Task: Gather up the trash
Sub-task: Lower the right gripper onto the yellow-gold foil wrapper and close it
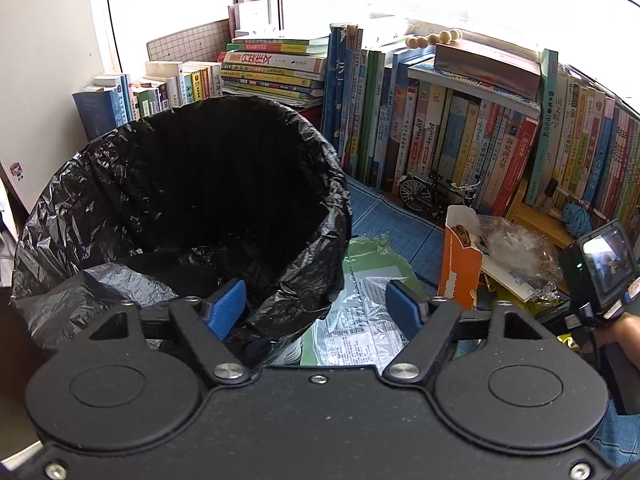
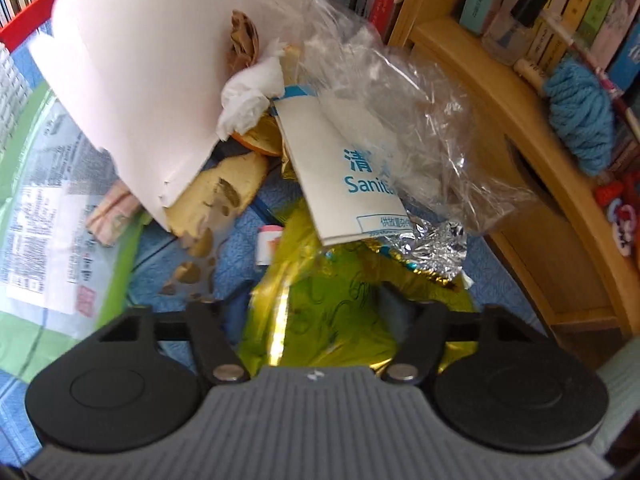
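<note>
Step in hand: picking the first piece out of the trash heap on the counter (image 1: 384, 216) and carrying it to the bin, as I judge it.
Left tool (image 1: 316, 304): open; its blue pads (image 1: 226, 306) straddle the near rim of the black liner (image 1: 304, 272), one inside the bin and one outside, and neither presses on the plastic.
Right tool (image 2: 308, 312): pointed steeply down, jaws part-way apart around the yellow-green foil wrapper (image 2: 332, 320); a strip of blue counter shows between the wrapper and the finger on the picture's left, so I read no firm grip yet.
Bin (image 1: 200, 200): stands at the left of the counter, just beside the heap, mouth wide and dark inside.
Trash: the wrapper lies nearest, partly under a white sanitary bag (image 2: 340, 160) and crumpled silver foil (image 2: 436, 248); behind them sit a tissue (image 2: 248, 96), a clear plastic bag (image 2: 420, 100) and a white sheet (image 2: 120, 80); a flat green printed pack (image 1: 360, 264) lies against the bin.
Doing it well: close squarely on a thick fold of the wrapper, since slick foil probably slips from a shallow pinch.
Lift: raise slowly so the sanitary bag slides off rather than scattering the pile.
Liner: pinch the rim and hold it, so the mouth stays open for the drop.
Risk: the books (image 1: 480, 120) and model bicycle (image 1: 436, 192) stand close; they are not trash.
</note>
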`<control>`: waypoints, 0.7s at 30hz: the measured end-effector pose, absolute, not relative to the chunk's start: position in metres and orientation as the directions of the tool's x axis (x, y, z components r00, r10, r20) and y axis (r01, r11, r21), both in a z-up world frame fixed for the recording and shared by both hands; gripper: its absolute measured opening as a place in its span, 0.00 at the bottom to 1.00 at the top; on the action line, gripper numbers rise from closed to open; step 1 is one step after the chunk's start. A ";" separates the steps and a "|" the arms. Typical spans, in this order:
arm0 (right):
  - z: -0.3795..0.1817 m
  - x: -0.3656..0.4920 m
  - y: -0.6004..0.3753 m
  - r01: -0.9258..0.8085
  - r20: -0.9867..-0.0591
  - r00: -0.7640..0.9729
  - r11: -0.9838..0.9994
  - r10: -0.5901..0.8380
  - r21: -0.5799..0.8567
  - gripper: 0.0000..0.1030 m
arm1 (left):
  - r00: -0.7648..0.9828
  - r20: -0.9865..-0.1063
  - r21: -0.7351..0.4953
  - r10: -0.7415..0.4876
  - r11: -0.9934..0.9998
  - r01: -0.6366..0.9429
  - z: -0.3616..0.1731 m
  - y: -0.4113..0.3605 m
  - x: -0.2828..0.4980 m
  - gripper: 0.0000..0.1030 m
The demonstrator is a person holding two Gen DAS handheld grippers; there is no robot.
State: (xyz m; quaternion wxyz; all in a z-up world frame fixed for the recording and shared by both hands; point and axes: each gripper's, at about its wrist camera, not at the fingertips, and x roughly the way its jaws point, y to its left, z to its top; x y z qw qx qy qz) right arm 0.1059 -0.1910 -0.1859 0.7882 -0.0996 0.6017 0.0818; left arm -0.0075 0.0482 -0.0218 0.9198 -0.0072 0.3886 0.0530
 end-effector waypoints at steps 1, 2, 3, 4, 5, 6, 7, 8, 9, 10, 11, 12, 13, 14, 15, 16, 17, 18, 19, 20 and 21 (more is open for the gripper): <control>-0.178 0.108 -0.186 -0.243 -0.967 0.254 0.968 0.007 -0.056 0.53 | 0.688 -0.720 0.024 0.093 0.994 -0.110 -0.022 0.050 -0.007 0.64; -0.171 0.110 -0.185 -0.237 -0.970 0.243 0.970 0.006 -0.054 0.49 | 0.686 -0.721 0.023 0.095 0.993 -0.113 -0.022 0.051 -0.007 0.61; -0.164 0.110 -0.183 -0.231 -0.973 0.230 0.972 0.007 -0.047 0.46 | 0.686 -0.721 0.026 0.098 0.993 -0.115 -0.022 0.053 -0.007 0.58; -0.158 0.112 -0.181 -0.227 -0.977 0.215 0.973 0.015 -0.035 0.43 | 0.687 -0.720 0.027 0.100 0.993 -0.117 -0.022 0.054 -0.007 0.57; -0.147 0.115 -0.177 -0.220 -0.981 0.194 0.975 0.028 -0.016 0.41 | 0.687 -0.720 0.024 0.101 0.992 -0.120 -0.021 0.055 -0.007 0.56; -0.140 0.116 -0.175 -0.212 -0.984 0.175 0.977 0.045 0.007 0.41 | 0.687 -0.720 0.022 0.101 0.992 -0.123 -0.021 0.056 -0.007 0.55; -0.131 0.116 -0.173 -0.201 -0.985 0.158 0.979 0.067 0.034 0.40 | 0.687 -0.720 0.020 0.099 0.992 -0.123 -0.021 0.056 -0.008 0.55; -0.122 0.116 -0.173 -0.194 -0.985 0.145 0.979 0.090 0.060 0.39 | 0.687 -0.720 0.018 0.099 0.992 -0.124 -0.021 0.057 -0.008 0.54; -0.113 0.116 -0.170 -0.193 -0.984 0.140 0.978 0.113 0.085 0.39 | 0.687 -0.720 0.017 0.100 0.992 -0.126 -0.021 0.057 -0.008 0.53; -0.101 0.112 -0.173 -0.200 -0.980 0.141 0.974 0.139 0.110 0.39 | 0.687 -0.720 0.016 0.100 0.992 -0.128 -0.020 0.057 -0.009 0.53; -0.092 0.111 -0.173 -0.214 -0.976 0.144 0.968 0.163 0.130 0.34 | 0.687 -0.720 0.014 0.099 0.992 -0.128 -0.020 0.057 -0.009 0.53; -0.085 0.110 -0.171 -0.226 -0.972 0.149 0.963 0.184 0.148 0.34 | 0.687 -0.720 0.013 0.098 0.992 -0.129 -0.020 0.058 -0.009 0.53; -0.078 0.109 -0.169 -0.234 -0.967 0.153 0.958 0.204 0.165 0.32 | 0.688 -0.719 0.011 0.097 0.992 -0.129 -0.020 0.058 -0.009 0.53; -0.073 0.110 -0.170 -0.239 -0.961 0.157 0.953 0.226 0.185 0.28 | 0.688 -0.719 0.010 0.096 0.992 -0.129 -0.020 0.059 -0.010 0.53; -0.067 0.108 -0.171 -0.240 -0.956 0.161 0.949 0.246 0.204 0.23 | 0.689 -0.719 0.009 0.096 0.992 -0.129 -0.019 0.058 -0.010 0.53; -0.061 0.106 -0.171 -0.243 -0.951 0.165 0.946 0.260 0.217 0.15 | 0.688 -0.719 0.009 0.096 0.992 -0.128 -0.019 0.058 -0.010 0.53; -0.062 0.111 -0.178 -0.250 -0.948 0.171 0.943 0.268 0.221 0.13 | 0.688 -0.719 0.009 0.096 0.992 -0.129 -0.019 0.058 -0.010 0.53; -0.059 0.110 -0.178 -0.254 -0.947 0.179 0.942 0.268 0.219 0.13 | 0.688 -0.719 0.009 0.096 0.992 -0.129 -0.019 0.058 -0.010 0.53; -0.056 0.109 -0.181 -0.258 -0.945 0.187 0.941 0.270 0.218 0.13 | 0.688 -0.720 0.010 0.096 0.992 -0.129 -0.019 0.058 -0.010 0.53; -0.054 0.107 -0.186 -0.265 -0.941 0.190 0.938 0.279 0.224 0.19 | 0.687 -0.720 0.009 0.097 0.991 -0.130 -0.019 0.058 -0.010 0.53; -0.057 0.107 -0.185 -0.280 -0.938 0.194 0.932 0.288 0.228 0.25 | 0.686 -0.722 0.008 0.096 0.991 -0.131 -0.019 0.058 -0.010 0.53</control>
